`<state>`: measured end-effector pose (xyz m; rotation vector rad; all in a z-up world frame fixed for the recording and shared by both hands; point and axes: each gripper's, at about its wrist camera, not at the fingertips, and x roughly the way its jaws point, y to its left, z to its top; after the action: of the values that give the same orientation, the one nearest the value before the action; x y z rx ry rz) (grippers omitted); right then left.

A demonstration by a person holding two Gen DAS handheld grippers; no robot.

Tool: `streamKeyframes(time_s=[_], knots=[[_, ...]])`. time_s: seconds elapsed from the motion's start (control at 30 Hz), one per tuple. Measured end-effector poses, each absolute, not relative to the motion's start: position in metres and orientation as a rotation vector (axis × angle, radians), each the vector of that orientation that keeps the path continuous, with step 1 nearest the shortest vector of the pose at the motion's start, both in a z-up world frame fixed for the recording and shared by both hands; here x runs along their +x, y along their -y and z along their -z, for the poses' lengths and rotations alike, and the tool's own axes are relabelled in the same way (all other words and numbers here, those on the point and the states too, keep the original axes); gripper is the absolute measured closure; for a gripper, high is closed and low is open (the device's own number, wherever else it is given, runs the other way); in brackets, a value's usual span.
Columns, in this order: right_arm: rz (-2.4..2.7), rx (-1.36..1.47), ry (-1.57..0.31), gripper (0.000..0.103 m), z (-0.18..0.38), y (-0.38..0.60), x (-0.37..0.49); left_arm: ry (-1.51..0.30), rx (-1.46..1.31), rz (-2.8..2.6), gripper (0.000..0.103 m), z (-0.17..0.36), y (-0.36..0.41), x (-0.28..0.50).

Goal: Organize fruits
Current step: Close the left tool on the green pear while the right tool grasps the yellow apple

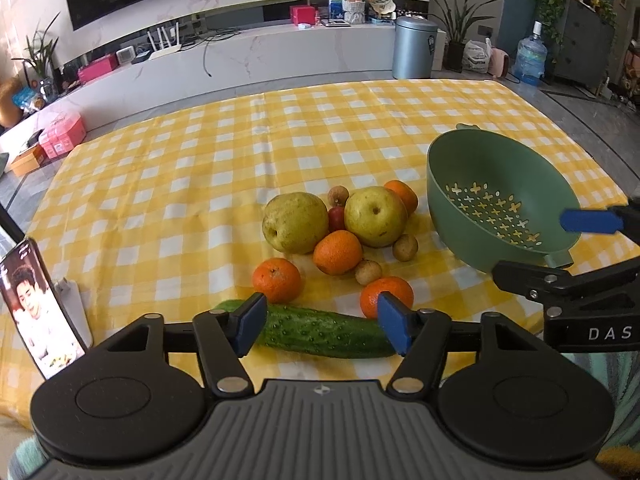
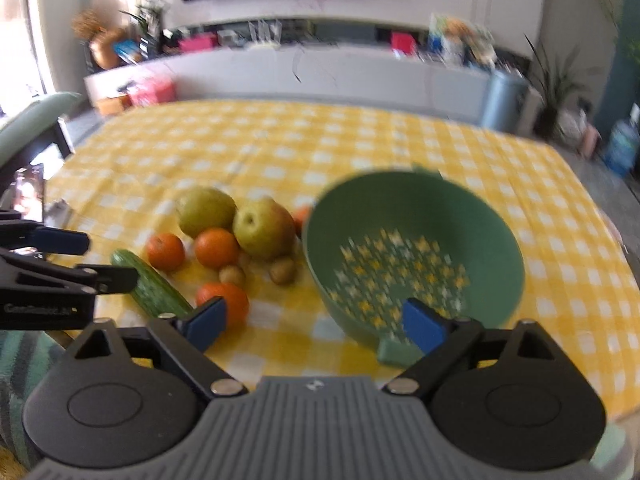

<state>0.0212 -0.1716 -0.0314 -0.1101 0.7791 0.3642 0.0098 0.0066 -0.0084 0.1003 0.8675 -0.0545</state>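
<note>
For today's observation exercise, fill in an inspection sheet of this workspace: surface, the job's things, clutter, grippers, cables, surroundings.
Surface: yellow checked cloth, lying flat with a few creases.
Job's things: two pears and small brown fruits clustered with five oranges; cucumber nearest the camera; green colander empty, tilted, to the right of the fruit.
Clutter: phone propped at the cloth's left edge, screen lit.
Grippers: left gripper open, jaws either side of the cucumber, not pressing; right gripper open, at the colander's near rim, holding nothing.
Cables: a loose cable on the TV bench.
Surroundings: grey bin, water bottle, potted plants.
</note>
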Motion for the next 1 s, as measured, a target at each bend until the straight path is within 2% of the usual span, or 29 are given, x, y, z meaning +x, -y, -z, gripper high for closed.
streamKeyframes(time_s=[0.13, 0.23, 0.37, 0.6, 0.7, 0.77, 1.0], knots=[[-0.436, -0.176, -0.717, 0.023, 0.030, 0.158, 0.028, -0.897, 0.078, 0.085, 0.038, 0.007, -0.012, 0.020], [-0.479, -0.201, -0.692, 0.024, 0.030, 0.148, 0.037, -0.899, 0.104, 0.101, 0.042, 0.008, -0.012, 0.027], [-0.538, -0.237, -0.696, 0.030, 0.035, 0.135, 0.054, -0.898, 0.142, 0.113, 0.046, 0.010, -0.015, 0.039], [-0.654, -0.381, -0.713, 0.041, 0.043, 0.107, 0.080, -0.878, 0.183, 0.189, 0.046, 0.014, -0.025, 0.064], [-0.680, -0.467, -0.703, 0.042, 0.049, 0.095, 0.089, -0.846, 0.174, 0.224, 0.045, 0.015, -0.033, 0.076], [-0.700, -0.507, -0.712, 0.048, 0.053, 0.090, 0.098, -0.837, 0.182, 0.245, 0.043, 0.019, -0.039, 0.085], [-0.755, -0.614, -0.734, 0.048, 0.063, 0.077, 0.122, -0.877, 0.161, 0.309, 0.036, 0.035, -0.055, 0.113]])
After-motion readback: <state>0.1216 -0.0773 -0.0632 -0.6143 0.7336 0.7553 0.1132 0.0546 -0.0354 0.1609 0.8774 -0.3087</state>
